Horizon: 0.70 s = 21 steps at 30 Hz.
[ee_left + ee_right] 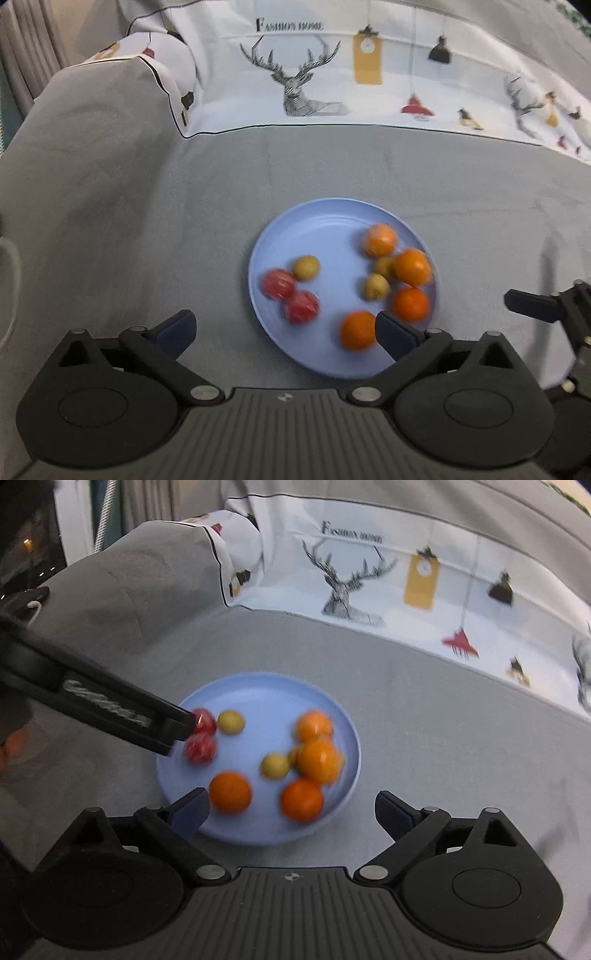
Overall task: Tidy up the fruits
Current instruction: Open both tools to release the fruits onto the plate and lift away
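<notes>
A blue plate [280, 236] is seen on the grey cloth [147, 221], carrying four oranges, three small yellow fruits and two red fruits. The fruits are blurred, so finer detail cannot be told.

The left gripper [284, 326] is held with its jaws spread wide and nothing between them. The plate lies ahead of these jaws and toward the right finger; that finger's tip is seen over the plate's near rim, just beside the nearest orange [357, 329], though contact cannot be confirmed. The two red fruits [290, 295] sit just ahead of the gap, and the yellow fruit [306, 267] lies beyond them.

The right gripper [291, 806] is likewise held open and empty. Two oranges [266, 796] lie directly ahead of its gap, the left finger's tip near the left one. In the right wrist view the left gripper is seen reaching in from the left, its tip near the red fruits [201, 736].

The fruits are round, so no long axis governs the approach. The left gripper is judged nearer the red pair, the right nearer the oranges. Both grippers are tilted down toward the plate.
</notes>
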Each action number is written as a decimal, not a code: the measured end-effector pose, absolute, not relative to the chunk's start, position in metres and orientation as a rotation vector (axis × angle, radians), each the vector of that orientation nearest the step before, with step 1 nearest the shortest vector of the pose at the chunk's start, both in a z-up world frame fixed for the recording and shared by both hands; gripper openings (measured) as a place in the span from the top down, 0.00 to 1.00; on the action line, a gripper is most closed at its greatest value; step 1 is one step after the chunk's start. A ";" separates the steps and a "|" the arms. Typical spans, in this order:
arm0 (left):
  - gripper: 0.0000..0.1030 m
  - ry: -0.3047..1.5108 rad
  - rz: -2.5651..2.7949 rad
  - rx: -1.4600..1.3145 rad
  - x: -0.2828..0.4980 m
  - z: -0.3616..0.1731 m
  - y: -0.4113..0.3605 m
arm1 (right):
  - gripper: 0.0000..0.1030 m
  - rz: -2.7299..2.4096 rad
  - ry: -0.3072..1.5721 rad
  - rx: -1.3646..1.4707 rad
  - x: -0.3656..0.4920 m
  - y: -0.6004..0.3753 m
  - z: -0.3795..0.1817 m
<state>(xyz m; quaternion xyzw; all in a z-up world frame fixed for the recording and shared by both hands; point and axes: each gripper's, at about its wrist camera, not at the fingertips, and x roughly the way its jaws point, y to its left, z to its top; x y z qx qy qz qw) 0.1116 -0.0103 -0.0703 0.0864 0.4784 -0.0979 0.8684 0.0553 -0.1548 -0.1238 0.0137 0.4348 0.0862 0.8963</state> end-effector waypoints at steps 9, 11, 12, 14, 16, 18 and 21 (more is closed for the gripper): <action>0.00 0.950 -0.186 0.177 0.038 -0.039 -0.008 | 0.01 0.100 0.899 0.089 0.005 -0.151 -0.089; 0.00 0.949 -0.183 0.175 0.028 -0.035 -0.006 | 0.01 0.088 0.882 0.073 -0.008 -0.152 -0.082; 0.00 0.946 -0.179 0.176 0.024 -0.033 -0.006 | 0.01 0.085 0.878 0.069 -0.014 -0.153 -0.079; 0.00 0.941 -0.162 0.178 0.017 -0.028 -0.005 | 0.01 0.081 0.868 0.067 -0.025 -0.153 -0.074; 0.00 0.939 -0.143 0.174 0.012 -0.025 -0.003 | 0.01 0.079 0.849 0.066 -0.035 -0.154 -0.069; 0.00 0.943 -0.130 0.168 0.009 -0.024 -0.001 | 0.01 0.072 0.828 0.064 -0.043 -0.155 -0.064; 0.00 0.943 -0.117 0.158 0.005 -0.022 0.001 | 0.01 0.057 0.803 0.066 -0.050 -0.157 -0.059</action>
